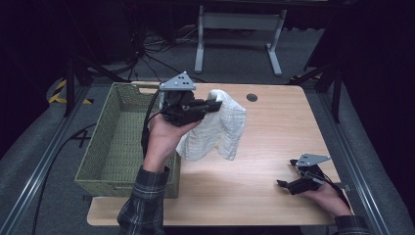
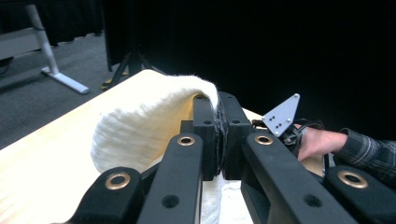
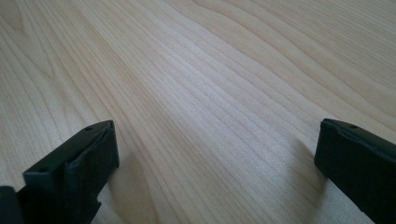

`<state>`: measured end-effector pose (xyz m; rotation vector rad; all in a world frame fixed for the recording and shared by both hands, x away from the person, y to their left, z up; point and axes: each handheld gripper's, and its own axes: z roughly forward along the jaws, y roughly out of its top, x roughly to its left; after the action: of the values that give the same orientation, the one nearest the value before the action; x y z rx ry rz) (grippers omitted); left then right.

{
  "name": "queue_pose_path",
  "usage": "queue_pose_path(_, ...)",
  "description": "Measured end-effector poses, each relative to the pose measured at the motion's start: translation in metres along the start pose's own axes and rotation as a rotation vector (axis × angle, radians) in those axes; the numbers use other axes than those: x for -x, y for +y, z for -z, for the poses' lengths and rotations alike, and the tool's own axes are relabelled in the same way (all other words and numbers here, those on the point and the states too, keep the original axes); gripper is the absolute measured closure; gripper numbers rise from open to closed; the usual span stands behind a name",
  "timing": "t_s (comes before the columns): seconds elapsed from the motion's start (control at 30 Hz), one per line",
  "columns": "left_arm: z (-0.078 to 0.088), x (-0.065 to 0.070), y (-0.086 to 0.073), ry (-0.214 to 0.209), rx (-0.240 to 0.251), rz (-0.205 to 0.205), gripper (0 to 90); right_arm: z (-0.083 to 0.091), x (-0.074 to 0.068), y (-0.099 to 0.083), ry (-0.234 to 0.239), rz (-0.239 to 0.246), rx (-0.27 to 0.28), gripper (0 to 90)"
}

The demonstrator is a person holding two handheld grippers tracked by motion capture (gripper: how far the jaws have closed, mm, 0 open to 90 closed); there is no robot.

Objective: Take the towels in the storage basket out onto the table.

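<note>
Clamped on just one bunched fold of the white towel (image 1: 221,129), the left claw (image 1: 215,105) may let the dangling cloth slip or snag the green basket (image 1: 110,147) rim beside it, since the towel hangs below the claw above the surface (image 1: 274,142).

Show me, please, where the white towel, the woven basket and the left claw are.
white towel (image 1: 226,129), high view, on its hanging front fold.
woven basket (image 1: 96,142), high view, on its left wall.
left claw (image 1: 215,105), high view, between its tips, shut on the towel.
</note>
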<state>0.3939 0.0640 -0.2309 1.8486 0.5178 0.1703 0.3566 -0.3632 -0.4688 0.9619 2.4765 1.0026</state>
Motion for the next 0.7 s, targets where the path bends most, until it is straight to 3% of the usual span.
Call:
queue_pose_path(0.33,-0.034,0.012,0.003,-0.069,-0.032,-0.017,87.7,0.000,0.000,0.000,0.001,0.000,0.000,0.0)
queue_pose_path(0.47,-0.057,0.017,-0.001,-0.111,-0.062,-0.032,87.7,0.000,0.000,0.000,0.002,0.000,0.000,0.1)
queue_pose_path(0.7,-0.083,0.022,-0.010,-0.155,-0.104,-0.029,87.7,0.000,0.000,0.000,0.003,-0.002,-0.001,0.0)
